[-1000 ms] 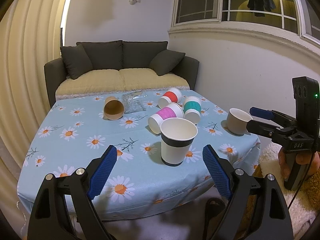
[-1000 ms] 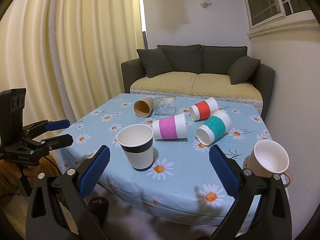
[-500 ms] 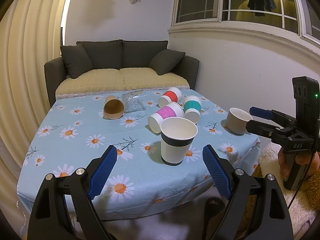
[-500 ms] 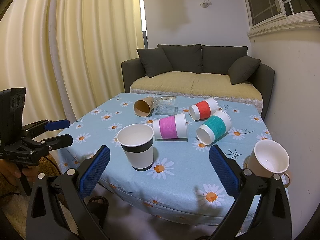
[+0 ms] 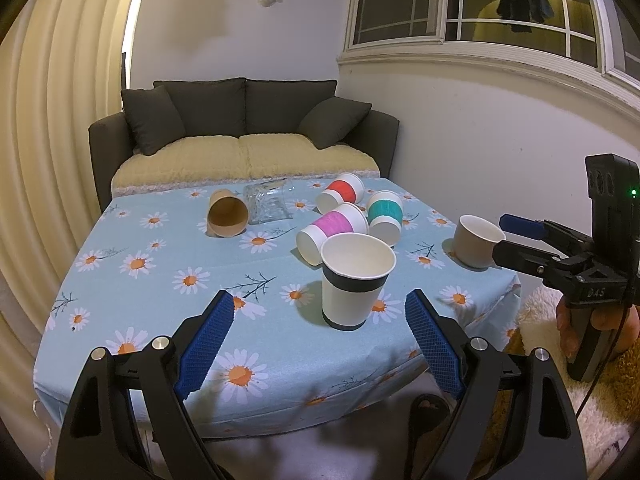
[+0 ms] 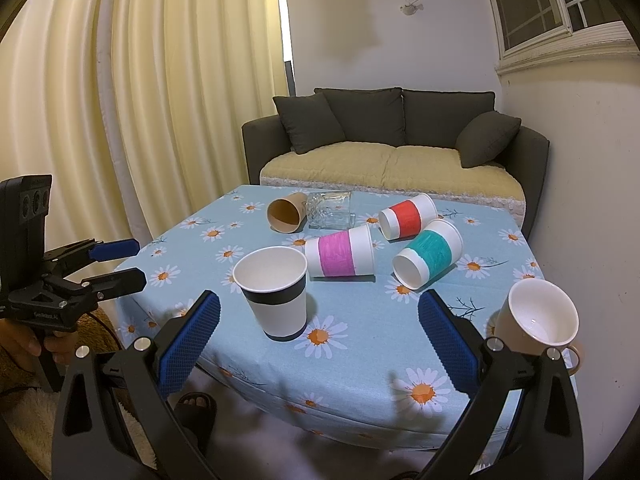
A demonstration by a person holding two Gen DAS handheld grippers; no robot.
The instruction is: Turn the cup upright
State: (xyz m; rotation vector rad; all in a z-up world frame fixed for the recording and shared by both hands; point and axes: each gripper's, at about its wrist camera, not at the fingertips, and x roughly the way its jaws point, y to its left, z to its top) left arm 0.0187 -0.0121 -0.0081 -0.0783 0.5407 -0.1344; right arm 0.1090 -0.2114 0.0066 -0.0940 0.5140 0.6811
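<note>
A white paper cup with a black band (image 5: pixel 354 282) (image 6: pixel 276 294) stands upright near the table's front edge. Behind it a pink-banded cup (image 5: pixel 332 230) (image 6: pixel 340 256), a teal-banded cup (image 5: pixel 385 216) (image 6: pixel 427 254), a red-banded cup (image 5: pixel 340 194) (image 6: pixel 408 216) and a brown cup (image 5: pixel 227 214) (image 6: pixel 286 213) lie on their sides. A beige mug (image 5: pixel 476 241) (image 6: pixel 534 320) stands upright at the right edge. My left gripper (image 5: pixel 318 338) (image 6: pixel 116 262) is open and empty, short of the black-banded cup. My right gripper (image 6: pixel 320 338) (image 5: pixel 508 236) is open and empty, off the table's right side.
A clear glass (image 5: pixel 267 204) (image 6: pixel 332 210) lies on its side beside the brown cup. The table has a blue daisy cloth (image 5: pixel 160 264) (image 6: pixel 360 368). A dark sofa (image 5: pixel 240 140) stands behind the table, curtains at the left, a wall at the right.
</note>
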